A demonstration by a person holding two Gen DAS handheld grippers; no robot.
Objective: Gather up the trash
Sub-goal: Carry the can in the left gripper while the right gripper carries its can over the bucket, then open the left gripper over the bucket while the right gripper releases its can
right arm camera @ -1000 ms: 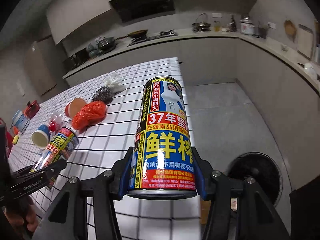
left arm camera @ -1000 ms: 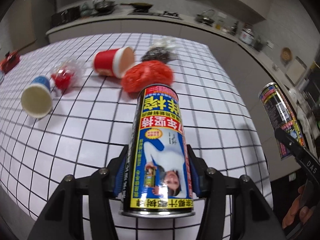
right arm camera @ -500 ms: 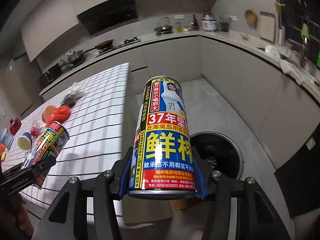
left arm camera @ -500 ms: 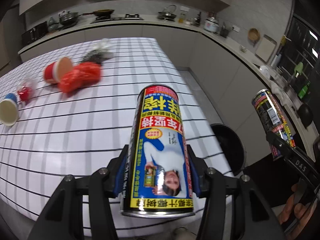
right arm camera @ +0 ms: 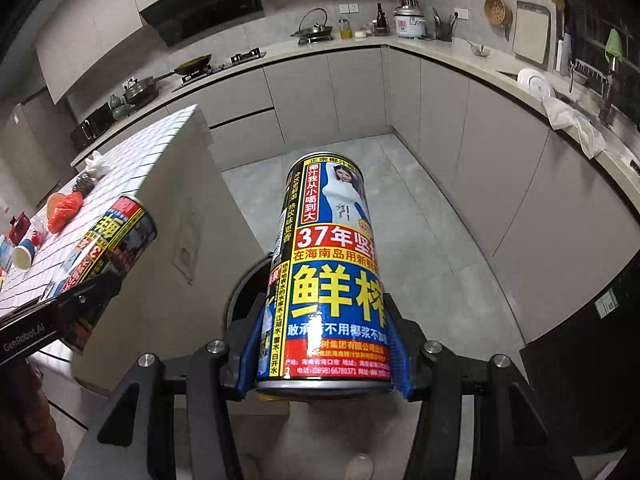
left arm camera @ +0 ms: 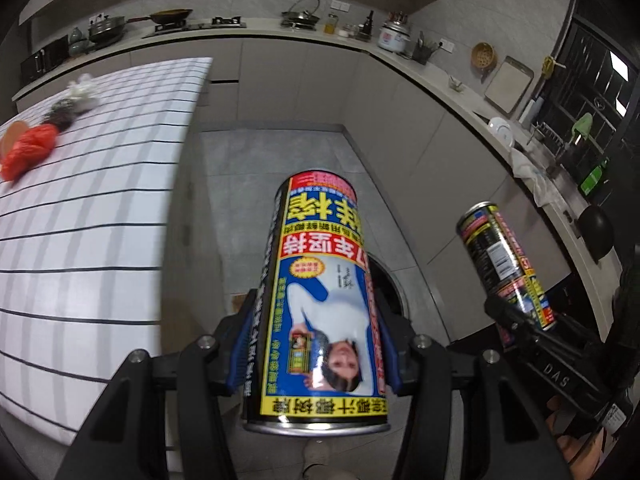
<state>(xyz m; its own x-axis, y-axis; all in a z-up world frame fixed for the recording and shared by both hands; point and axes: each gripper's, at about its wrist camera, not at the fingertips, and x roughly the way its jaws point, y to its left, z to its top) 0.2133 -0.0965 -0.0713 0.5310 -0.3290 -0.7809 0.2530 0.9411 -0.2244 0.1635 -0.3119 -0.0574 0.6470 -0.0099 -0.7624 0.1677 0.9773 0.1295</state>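
My left gripper (left arm camera: 316, 340) is shut on a tall black, yellow and blue drink can (left arm camera: 320, 288), held upside down over the grey floor. My right gripper (right arm camera: 327, 346) is shut on a matching can (right arm camera: 332, 272) that stands upright in its blue pads. Each view shows the other gripper's can off to one side: the right one (left arm camera: 504, 264) and the left one (right arm camera: 108, 256). A round black trash bin (right arm camera: 240, 292) stands on the floor below, mostly hidden behind the cans, and its rim (left arm camera: 394, 292) peeks out in the left wrist view.
The white tiled table (left arm camera: 80, 208) lies to the left with an orange bag (left arm camera: 30, 150), a dark-and-white bag (left arm camera: 72, 104) and paper cups (right arm camera: 22, 256) on it. Grey kitchen cabinets and a counter (right arm camera: 500, 80) ring the floor. A person's hand (right arm camera: 36, 412) holds the left gripper.
Both grippers have swung right, off the table and out over the floor, still holding their cans. The black bin has come into view beneath them.
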